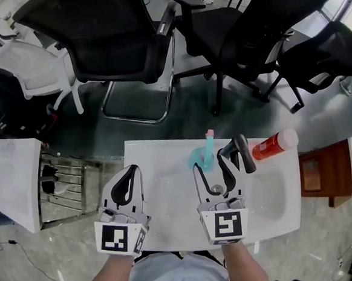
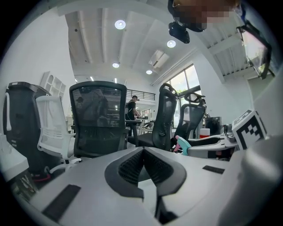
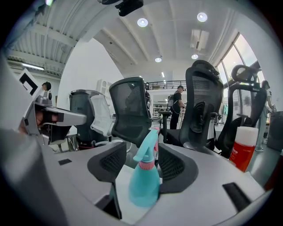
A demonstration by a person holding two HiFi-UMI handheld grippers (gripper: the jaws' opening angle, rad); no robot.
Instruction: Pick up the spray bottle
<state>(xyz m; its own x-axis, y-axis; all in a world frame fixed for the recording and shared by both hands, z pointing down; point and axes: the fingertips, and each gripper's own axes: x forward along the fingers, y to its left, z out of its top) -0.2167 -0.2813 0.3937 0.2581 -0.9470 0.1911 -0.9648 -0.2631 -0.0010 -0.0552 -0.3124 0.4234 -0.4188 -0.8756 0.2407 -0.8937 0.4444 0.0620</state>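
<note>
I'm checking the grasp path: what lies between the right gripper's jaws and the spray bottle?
Nothing. The right gripper view shows the spray bottle standing between the open jaws of the right gripper, with only bare white table beside it.

Open-plan office
Black mesh swivel chairs [image 1: 111, 35] crowd a white bench [image 1: 160, 190]; recessed ceiling lights [image 2: 120, 24] and tall windows [image 2: 185, 84] beyond.

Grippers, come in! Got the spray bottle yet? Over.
Left gripper shut, empty. Right gripper open, spray bottle standing between its jaws, not gripped. Red bottle off right, clear. Over.
</note>
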